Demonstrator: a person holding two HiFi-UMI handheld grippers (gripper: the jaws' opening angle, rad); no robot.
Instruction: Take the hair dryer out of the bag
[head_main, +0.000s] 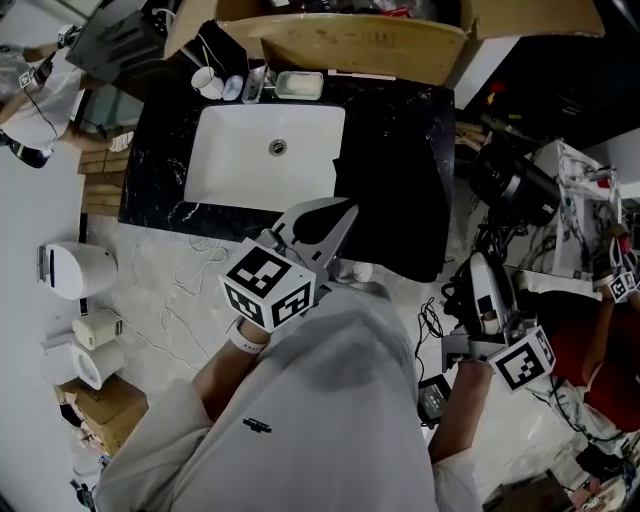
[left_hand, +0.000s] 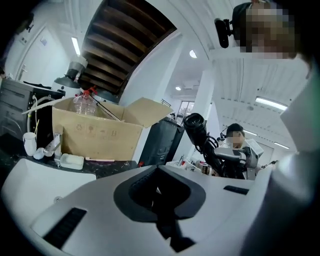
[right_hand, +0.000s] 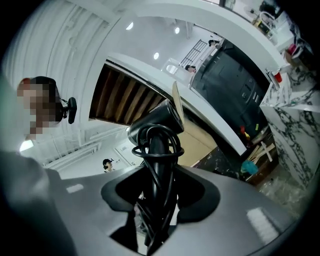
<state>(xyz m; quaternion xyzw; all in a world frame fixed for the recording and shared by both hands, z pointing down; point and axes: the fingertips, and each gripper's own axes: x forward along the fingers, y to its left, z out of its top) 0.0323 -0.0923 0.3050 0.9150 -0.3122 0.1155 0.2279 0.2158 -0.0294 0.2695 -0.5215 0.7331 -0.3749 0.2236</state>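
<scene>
Closest in, the person's white sleeve ended at the left gripper (head_main: 338, 218), raised in front of the chest with its jaws pressed tight together and nothing between them. Off to the person's right, the right gripper (head_main: 487, 272) was clamped on the handle of the black hair dryer (right_hand: 159, 125). The cord was coiled round that handle, and the barrel stuck out above the jaws. The dryer was clear of the bag and up in the air beside the counter. Just past the left gripper, the black bag (head_main: 395, 185) lay slumped on the dark marble counter (head_main: 160, 170), beside the white sink (head_main: 225, 165). Behind them, at the back of the counter, an open cardboard box (head_main: 360, 45) stood.
</scene>
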